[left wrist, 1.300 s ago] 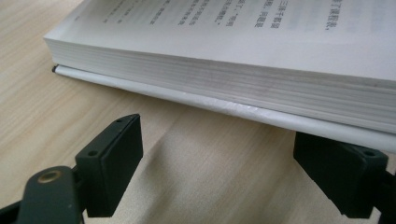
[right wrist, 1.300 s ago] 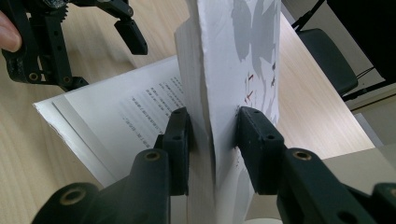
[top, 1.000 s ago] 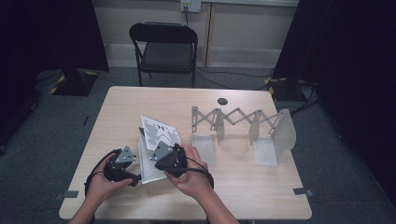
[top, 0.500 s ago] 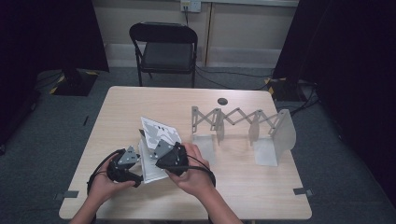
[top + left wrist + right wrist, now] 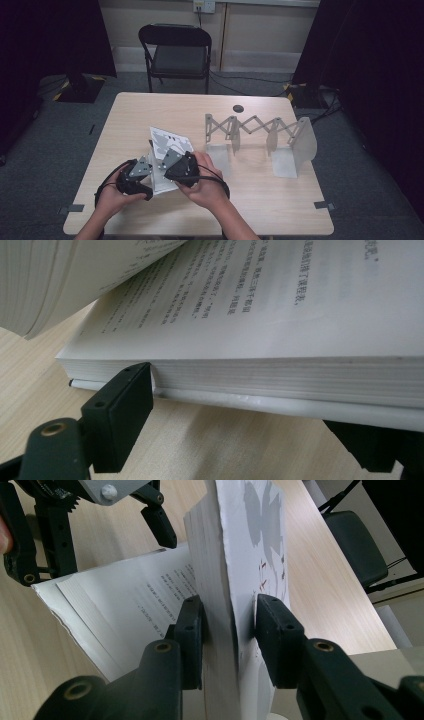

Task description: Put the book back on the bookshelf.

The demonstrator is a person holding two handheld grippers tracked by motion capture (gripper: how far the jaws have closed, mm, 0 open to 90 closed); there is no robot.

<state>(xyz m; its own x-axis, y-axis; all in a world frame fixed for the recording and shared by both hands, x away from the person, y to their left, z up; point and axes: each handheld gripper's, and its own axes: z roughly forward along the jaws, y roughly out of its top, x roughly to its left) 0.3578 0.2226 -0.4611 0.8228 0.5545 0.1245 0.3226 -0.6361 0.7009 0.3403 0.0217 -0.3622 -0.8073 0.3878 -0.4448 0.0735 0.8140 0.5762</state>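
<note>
An open white book (image 5: 167, 139) lies at the table's front left. My right gripper (image 5: 230, 615) is shut on the cover and a thick stack of pages (image 5: 235, 555), holding them upright above the printed pages that lie flat (image 5: 135, 590). In the high view the right gripper (image 5: 167, 159) comes at the book from the right. My left gripper (image 5: 245, 412) is open, its jaws spread wide along the edge of the flat page block (image 5: 280, 375); the left fingertip (image 5: 135, 385) rests against that edge. In the high view the left gripper (image 5: 145, 175) sits at the book's front left corner.
An expanding metal book rack (image 5: 260, 135) with white end plates stands at the middle right of the table (image 5: 280, 210). A small black disc (image 5: 238, 108) lies near the far edge. A black folding chair (image 5: 177, 50) stands behind the table.
The left gripper has edged slightly right, closer to the book's edge. The right gripper has kept still with the raised pages in it.
</note>
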